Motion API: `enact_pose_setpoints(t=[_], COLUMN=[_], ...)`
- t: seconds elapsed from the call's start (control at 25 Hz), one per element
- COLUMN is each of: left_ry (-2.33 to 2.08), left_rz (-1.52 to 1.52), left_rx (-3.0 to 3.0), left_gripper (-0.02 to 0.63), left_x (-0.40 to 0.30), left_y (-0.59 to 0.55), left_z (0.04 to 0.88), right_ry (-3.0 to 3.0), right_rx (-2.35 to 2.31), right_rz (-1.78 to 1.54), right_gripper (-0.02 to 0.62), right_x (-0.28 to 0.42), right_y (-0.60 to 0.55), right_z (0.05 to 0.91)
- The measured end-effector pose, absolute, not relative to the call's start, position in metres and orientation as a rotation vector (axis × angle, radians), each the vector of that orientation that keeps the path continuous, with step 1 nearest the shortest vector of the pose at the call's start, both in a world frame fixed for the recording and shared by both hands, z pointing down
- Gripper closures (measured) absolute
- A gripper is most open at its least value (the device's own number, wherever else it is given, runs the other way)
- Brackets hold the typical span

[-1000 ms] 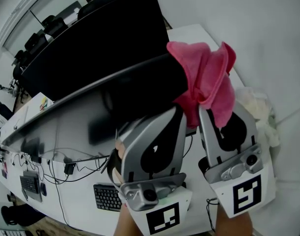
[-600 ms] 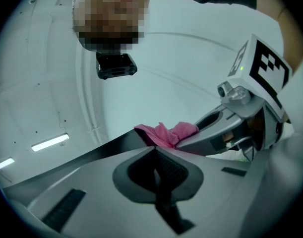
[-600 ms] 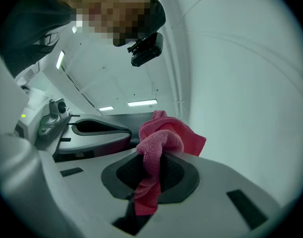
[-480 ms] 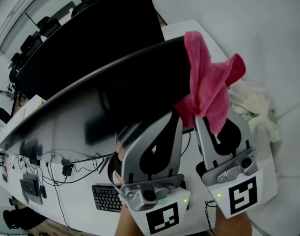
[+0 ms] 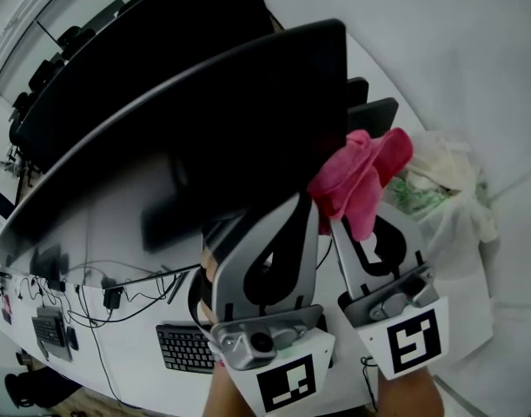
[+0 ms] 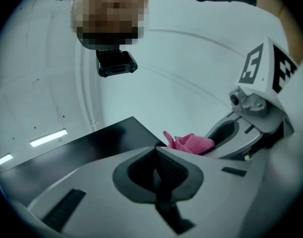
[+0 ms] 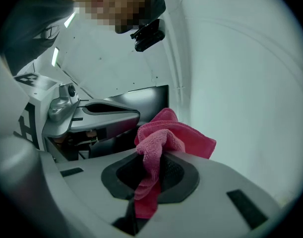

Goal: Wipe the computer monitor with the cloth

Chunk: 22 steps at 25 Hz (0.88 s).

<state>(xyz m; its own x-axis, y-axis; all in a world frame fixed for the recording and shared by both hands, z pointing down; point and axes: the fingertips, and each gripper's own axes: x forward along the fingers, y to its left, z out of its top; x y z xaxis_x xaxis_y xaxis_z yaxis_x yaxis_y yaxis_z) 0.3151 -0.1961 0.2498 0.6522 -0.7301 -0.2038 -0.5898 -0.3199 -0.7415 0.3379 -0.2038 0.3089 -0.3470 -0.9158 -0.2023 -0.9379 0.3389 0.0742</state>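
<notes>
The right gripper [image 7: 152,156] has its jaws clamped on a pink cloth [image 7: 166,135]; one fold runs down through the gap between the pads and the rest bunches up above the tips. In the head view the cloth sits at the right edge of the monitor [image 5: 204,120], low on that side and just beside the dark screen; whether it touches the glass cannot be told. The monitor is wide and curved, running from the lower left to the upper right of that view, its screen dark. The left gripper [image 6: 155,151] has its jaws closed together with nothing between them. It is raised in front of the monitor's lower right part, close beside the right gripper, and both point up at the screen. In the left gripper view the cloth shows just past the monitor's corner, with the right gripper's jaw behind it. Below the monitor lies a white desk [image 5: 135,376] with a keyboard [image 5: 185,347] and loose cables [image 5: 117,287]. To the right of the cloth is a crumpled white bag [image 5: 452,181]. Both gripper views look up at the person, with a small camera [image 6: 116,63] under the blurred patch
</notes>
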Motion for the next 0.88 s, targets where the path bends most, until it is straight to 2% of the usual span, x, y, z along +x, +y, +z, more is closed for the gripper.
enact_pose_setpoints(t=[0.88], left_ry=[1.021], left_rz=[-0.302], left_rx=[-2.05], left_gripper=[0.603], left_x=[0.308], left_y=[-0.192], left_z=[0.306], right_ry=[2.503], right_rx=[-1.759], right_rz=[0.195], right_gripper=[0.534], right_x=[0.338], right_y=[-0.196], right_z=[0.371])
